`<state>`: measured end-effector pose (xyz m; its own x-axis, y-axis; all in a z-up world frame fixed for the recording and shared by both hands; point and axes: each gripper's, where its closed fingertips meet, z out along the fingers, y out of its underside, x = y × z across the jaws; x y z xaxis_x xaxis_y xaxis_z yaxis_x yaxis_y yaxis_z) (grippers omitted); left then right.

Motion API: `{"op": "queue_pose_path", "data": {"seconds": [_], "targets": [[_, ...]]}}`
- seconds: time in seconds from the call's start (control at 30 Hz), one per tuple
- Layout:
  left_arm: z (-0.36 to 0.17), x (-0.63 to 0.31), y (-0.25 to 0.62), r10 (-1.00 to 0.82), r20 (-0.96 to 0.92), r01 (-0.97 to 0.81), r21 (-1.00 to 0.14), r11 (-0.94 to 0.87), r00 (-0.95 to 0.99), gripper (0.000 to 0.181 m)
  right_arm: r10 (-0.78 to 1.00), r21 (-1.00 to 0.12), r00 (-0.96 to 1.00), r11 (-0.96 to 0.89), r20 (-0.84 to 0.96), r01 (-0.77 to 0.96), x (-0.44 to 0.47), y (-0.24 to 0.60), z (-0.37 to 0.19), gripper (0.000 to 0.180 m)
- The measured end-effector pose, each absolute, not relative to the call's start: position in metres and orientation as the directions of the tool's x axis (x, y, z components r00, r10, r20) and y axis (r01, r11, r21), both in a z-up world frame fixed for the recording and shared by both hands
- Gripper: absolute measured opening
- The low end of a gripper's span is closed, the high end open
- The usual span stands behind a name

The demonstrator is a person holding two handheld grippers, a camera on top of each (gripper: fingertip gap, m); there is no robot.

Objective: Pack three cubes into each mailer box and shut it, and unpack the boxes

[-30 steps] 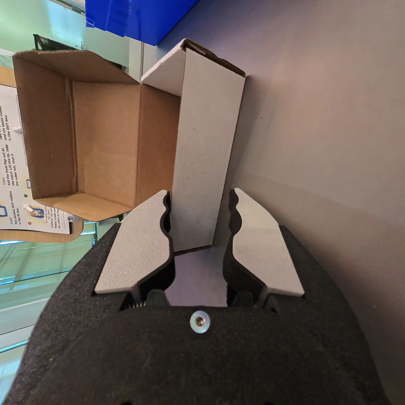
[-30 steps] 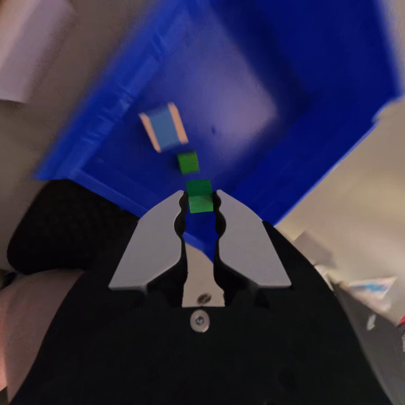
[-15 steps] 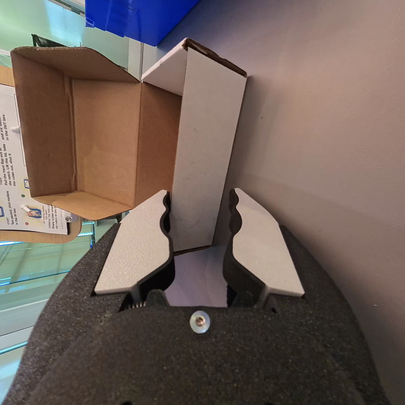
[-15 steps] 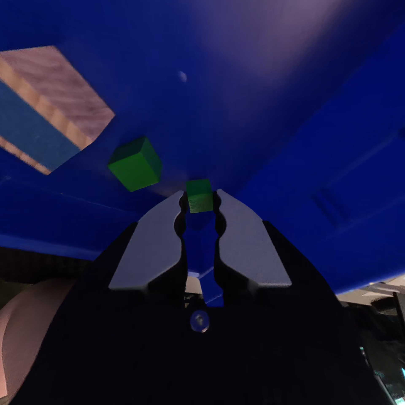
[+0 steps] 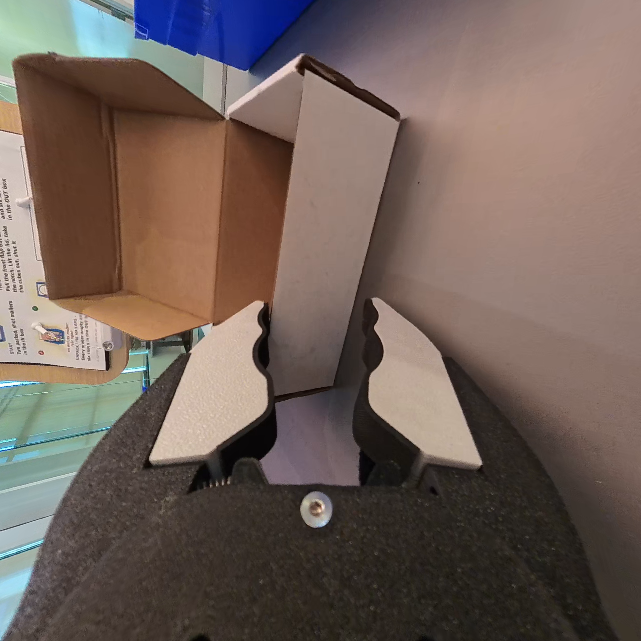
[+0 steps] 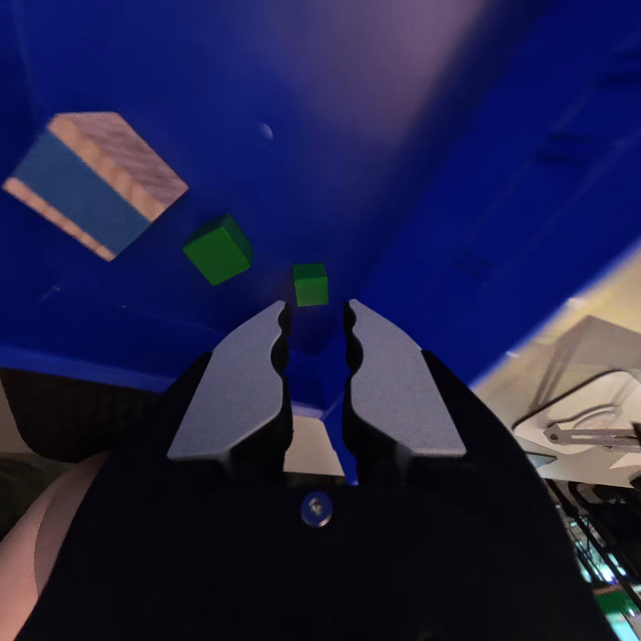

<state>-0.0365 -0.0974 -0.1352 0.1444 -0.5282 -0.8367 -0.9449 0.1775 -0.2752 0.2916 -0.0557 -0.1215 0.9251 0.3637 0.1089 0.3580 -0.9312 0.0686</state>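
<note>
The blue plastic bin (image 6: 399, 145) fills most of the right wrist view, its floor bare apart from 3 blocks. From the left wrist view a corner of that bin (image 5: 222, 27) shows beyond the mailer box (image 5: 333, 222), which rests on the grey surface (image 5: 513, 242) with its lid swung wide, the brown inside bare and the white outer wall facing the camera. Behind the lid hangs a printed instruction sheet (image 5: 20, 312) on a wooden board; it carries lines of black writing and small pictures. The left gripper (image 5: 315, 307) has its jaws spread around the near end of the box's white wall, the left finger (image 5: 225, 378) touching the card and the other standing clear of it; it sits just as it did 1 second ago.

In the bin, the biggest block is a wood-and-blue block (image 6: 93, 184) at the far left. Nearer lies a larger green cube (image 6: 218, 248), and just past the fingertips of the right gripper (image 6: 315, 305) lies the small green cube (image 6: 309, 284). Half a second ago that small cube was pinched between the fingers; now the jaws have parted and the cube lies free on the bin floor, touching neither finger.
</note>
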Motion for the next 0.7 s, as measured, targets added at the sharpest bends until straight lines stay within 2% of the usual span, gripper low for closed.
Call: {"op": "queue_pose_path", "data": {"seconds": [0.1,0.2,0.3,0.4,0.47,0.53,0.63,0.7], "targets": [[-0.135,-0.038,-0.097,-0.535,-0.829,-0.944,-0.288,0.162,0.162,0.053,0.369,-0.128,0.912,-0.910,0.179,0.394,0.276,-0.041,-0.078,0.031],[-0.130,-0.040,-0.095,-0.552,-0.806,-0.931,-0.339,0.135,0.213,0.069,0.408,-0.425,0.896,-0.789,0.176,0.443,0.234,-0.009,-0.027,0.032],[-0.123,-0.035,-0.102,-0.630,-0.729,-0.883,-0.447,0.140,0.269,0.078,0.520,-0.723,0.852,-0.565,0.063,0.398,0.171,0.020,0.021,0.032],[-0.108,-0.026,-0.117,-0.754,-0.574,-0.784,-0.608,0.130,0.320,0.082,0.648,-0.871,0.747,-0.445,-0.152,0.209,0.114,0.030,0.051,0.035],[-0.086,-0.023,-0.124,-0.820,-0.445,-0.674,-0.732,0.100,0.361,0.083,0.665,-0.902,0.702,-0.425,-0.255,0.075,0.094,0.039,0.058,0.038],[-0.051,-0.027,-0.115,-0.836,-0.329,-0.527,-0.848,0.057,0.439,0.080,0.657,-0.871,0.669,-0.491,-0.347,0.030,0.082,0.043,0.044,0.048],[0.004,-0.044,-0.081,-0.800,-0.132,-0.269,-0.962,-0.039,0.586,0.076,0.610,-0.757,0.677,-0.642,-0.411,0.120,0.076,0.042,0.007,0.049],[0.029,-0.056,-0.057,-0.774,0.002,-0.153,-0.980,-0.128,0.633,0.074,0.586,-0.684,0.702,-0.704,-0.404,0.194,0.076,0.036,-0.010,0.049]]}}
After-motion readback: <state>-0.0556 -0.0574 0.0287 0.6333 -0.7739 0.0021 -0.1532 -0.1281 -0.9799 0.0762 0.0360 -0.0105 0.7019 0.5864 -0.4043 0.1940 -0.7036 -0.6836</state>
